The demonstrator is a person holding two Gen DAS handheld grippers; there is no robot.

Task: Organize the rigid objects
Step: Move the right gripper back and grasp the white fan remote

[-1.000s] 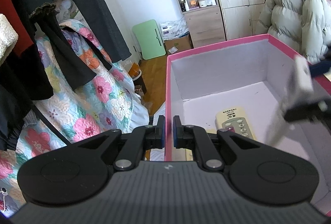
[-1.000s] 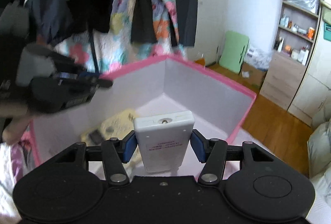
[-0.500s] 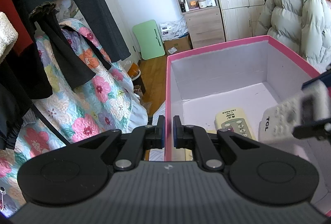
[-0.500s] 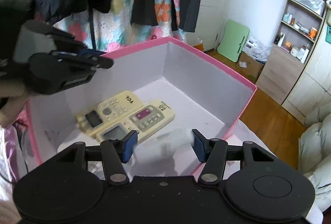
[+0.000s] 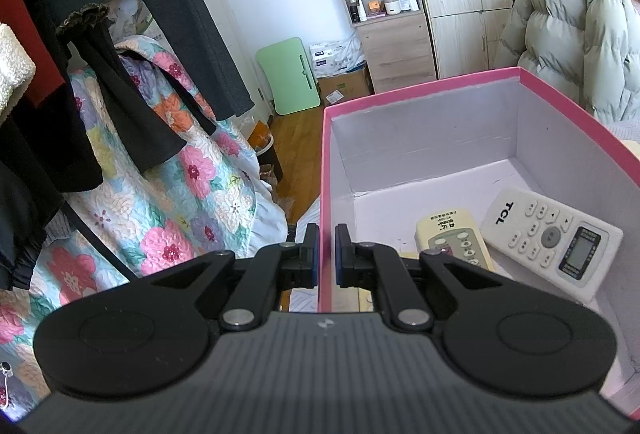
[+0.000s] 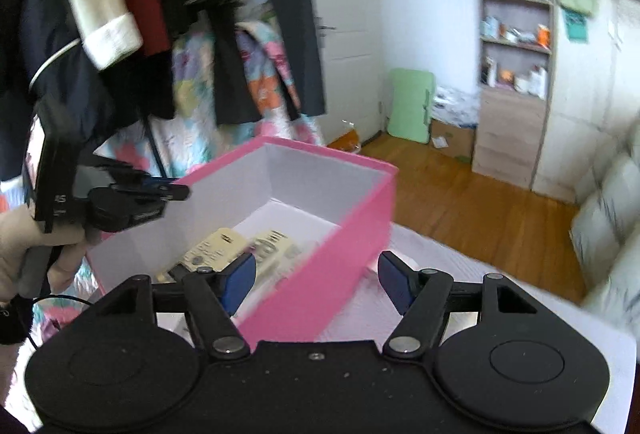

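Left gripper (image 5: 327, 254) fingers clamp the pink box (image 5: 420, 93) near-left wall. TCL remote (image 5: 552, 238) lies inside, right of them. Right gripper (image 6: 316, 280) fingers wide, empty.

Black gripper bodies, blue-padded fingers (image 6: 240, 280), silver screws.

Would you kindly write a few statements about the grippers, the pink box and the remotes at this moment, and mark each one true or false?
1. The left gripper is clamped on the wall of the pink box. True.
2. The right gripper holds a remote. False: its jaws are open and empty.
3. The TCL remote lies inside the box. True.
4. The box holds nothing else. False: a yellowed remote lies beside the TCL one.
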